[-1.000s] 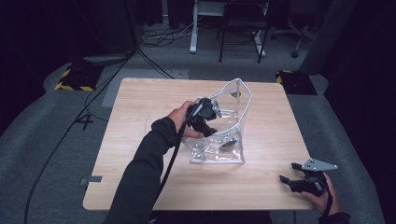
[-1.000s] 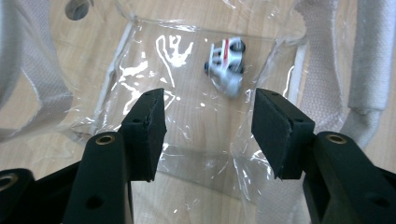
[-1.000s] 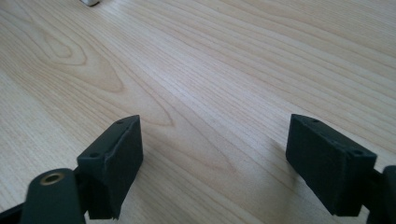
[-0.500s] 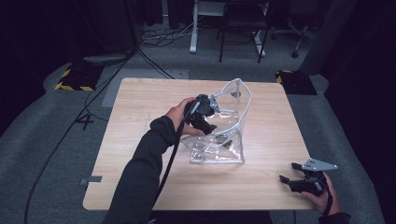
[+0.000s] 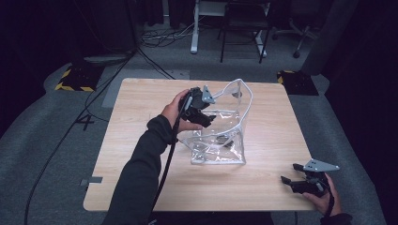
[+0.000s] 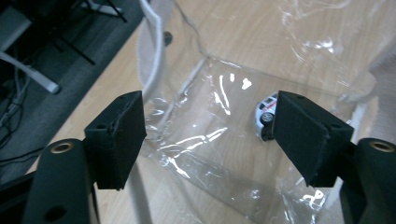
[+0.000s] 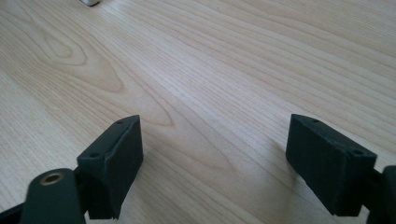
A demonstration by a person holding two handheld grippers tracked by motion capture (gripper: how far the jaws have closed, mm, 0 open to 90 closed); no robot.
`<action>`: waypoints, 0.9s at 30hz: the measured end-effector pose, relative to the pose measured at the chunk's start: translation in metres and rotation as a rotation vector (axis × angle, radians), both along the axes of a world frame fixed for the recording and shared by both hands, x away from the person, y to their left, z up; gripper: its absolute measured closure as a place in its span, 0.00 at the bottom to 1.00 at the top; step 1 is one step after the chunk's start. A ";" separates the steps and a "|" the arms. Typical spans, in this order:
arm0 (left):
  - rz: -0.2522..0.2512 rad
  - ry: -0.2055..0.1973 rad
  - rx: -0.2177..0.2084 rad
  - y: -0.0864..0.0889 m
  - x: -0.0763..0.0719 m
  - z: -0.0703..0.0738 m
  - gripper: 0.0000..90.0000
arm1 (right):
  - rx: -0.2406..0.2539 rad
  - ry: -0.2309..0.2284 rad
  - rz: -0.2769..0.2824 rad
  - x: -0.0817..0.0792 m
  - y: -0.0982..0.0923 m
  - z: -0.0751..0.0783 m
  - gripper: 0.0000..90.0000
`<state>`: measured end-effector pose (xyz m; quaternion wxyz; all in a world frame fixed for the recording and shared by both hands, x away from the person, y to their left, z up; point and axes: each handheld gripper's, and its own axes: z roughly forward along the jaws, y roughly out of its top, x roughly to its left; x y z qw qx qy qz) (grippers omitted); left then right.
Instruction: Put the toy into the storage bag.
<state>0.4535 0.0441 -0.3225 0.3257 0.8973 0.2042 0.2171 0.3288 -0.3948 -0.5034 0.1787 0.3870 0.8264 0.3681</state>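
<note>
I had the left gripper (image 5: pixel 205 107) hanging over the mouth of the clear plastic bag (image 5: pixel 220 133) at the centre of the high view, jaws spread wide and holding nothing. In the left gripper view a small white toy car (image 6: pixel 266 114) lay inside the bag, right of centre, just beside my right-hand jaw. To do this well, I judged I should come down through the opening without snagging the white rim (image 6: pixel 154 51), then centre the jaws across the car's short sides. Its long axis seemed to run from upper right to lower left of that view, a dark wheel towards me; I couldn't tell its nose. The right gripper (image 5: pixel 307 180) rested at the lower right of the table (image 5: pixel 141 154), jaws parted, empty.
</note>
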 end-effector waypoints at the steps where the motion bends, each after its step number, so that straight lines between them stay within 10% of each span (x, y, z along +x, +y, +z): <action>1: 0.024 -0.011 -0.005 0.004 0.000 0.002 0.28 | 0.000 0.000 0.000 0.000 0.000 0.000 0.21; 27: 0.308 -0.128 -0.158 0.053 0.007 0.012 0.19 | 0.000 0.000 0.000 0.000 0.000 0.000 0.21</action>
